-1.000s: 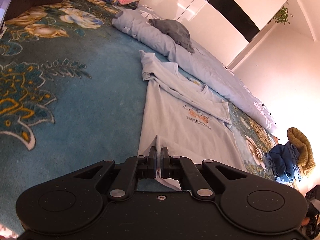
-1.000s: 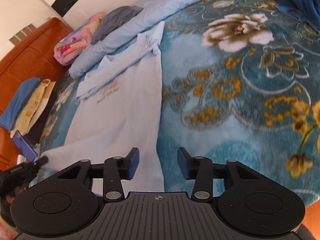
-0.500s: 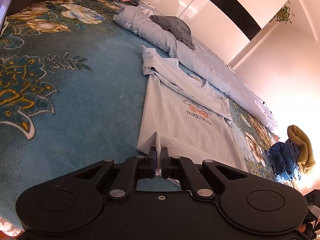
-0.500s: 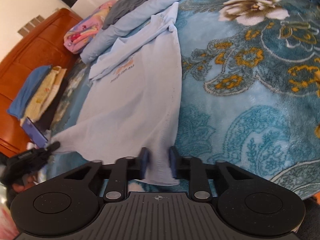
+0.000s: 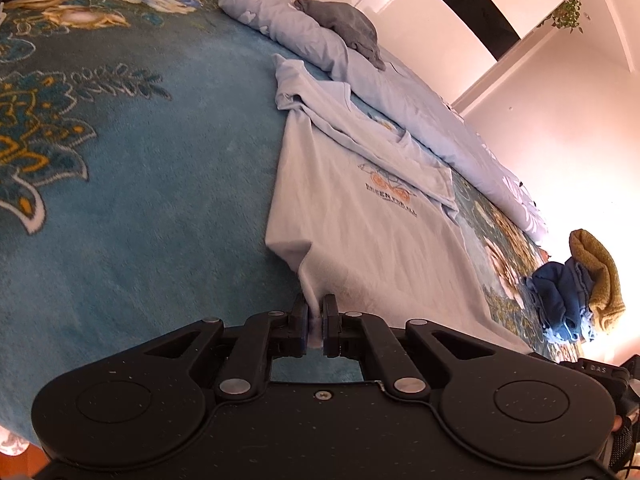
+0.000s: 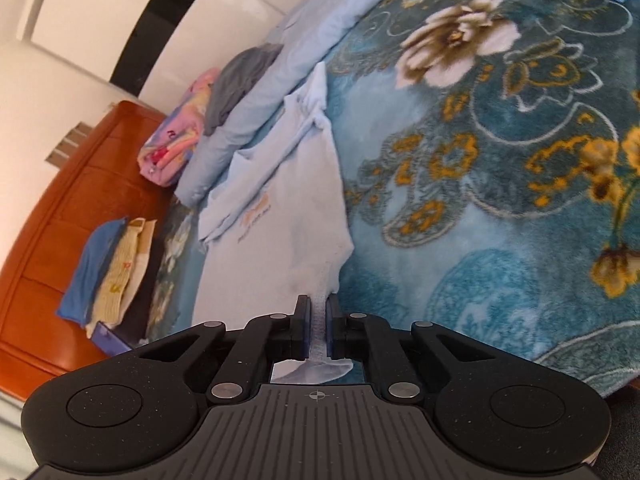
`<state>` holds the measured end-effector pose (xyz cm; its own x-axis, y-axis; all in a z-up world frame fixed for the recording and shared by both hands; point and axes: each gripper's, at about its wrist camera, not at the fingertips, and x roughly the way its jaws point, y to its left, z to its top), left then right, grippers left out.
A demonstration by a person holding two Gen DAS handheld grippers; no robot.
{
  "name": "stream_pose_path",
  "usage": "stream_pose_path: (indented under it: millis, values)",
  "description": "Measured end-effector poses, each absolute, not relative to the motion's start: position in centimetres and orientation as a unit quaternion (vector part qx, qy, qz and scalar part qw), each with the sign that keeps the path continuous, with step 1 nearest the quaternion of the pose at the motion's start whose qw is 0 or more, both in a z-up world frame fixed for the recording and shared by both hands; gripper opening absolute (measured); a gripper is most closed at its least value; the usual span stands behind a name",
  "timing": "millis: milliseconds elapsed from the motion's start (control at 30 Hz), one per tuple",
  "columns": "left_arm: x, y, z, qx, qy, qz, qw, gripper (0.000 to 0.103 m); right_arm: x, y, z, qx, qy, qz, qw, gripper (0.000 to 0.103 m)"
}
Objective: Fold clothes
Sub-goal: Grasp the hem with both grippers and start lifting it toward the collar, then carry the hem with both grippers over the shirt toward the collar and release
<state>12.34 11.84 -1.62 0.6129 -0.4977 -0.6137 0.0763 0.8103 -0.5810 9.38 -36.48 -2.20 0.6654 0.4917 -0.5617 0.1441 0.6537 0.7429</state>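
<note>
My left gripper [image 5: 315, 322], jaws opening slightly, and clamped right gripper [image 6: 318, 330] each pinch the near hem of the T-shirt [image 5: 360, 216]. I should lift both corners evenly toward the far collar.

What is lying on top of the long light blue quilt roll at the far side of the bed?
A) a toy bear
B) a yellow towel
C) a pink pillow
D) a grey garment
D: a crumpled grey garment rests on the rolled light blue quilt, beyond the light blue T-shirt.
</note>
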Motion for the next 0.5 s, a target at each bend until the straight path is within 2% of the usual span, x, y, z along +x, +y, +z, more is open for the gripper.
stream_pose_path:
  millis: [67,333,433,500]
  values:
    - [12.2,11.6,-1.7,-0.256,0.408,-0.178,0.858,0.019,9.5,-36.5,-2.6,0.405,0.399,0.102,0.816,0.006]
    - [12.2,11.4,-2.0,-0.256,0.405,-0.191,0.857,0.021,9.6,-36.1,-3.9,0.397,0.421,0.098,0.810,0.007]
    - [12.4,11.4,-2.3,-0.259,0.405,-0.191,0.856,0.023,9.6,-36.2,-4.4,0.400,0.425,0.098,0.806,0.011]
    - [12.6,11.4,-2.5,-0.260,0.407,-0.189,0.855,0.029,9.6,-36.3,-4.7,0.403,0.427,0.096,0.804,0.018]
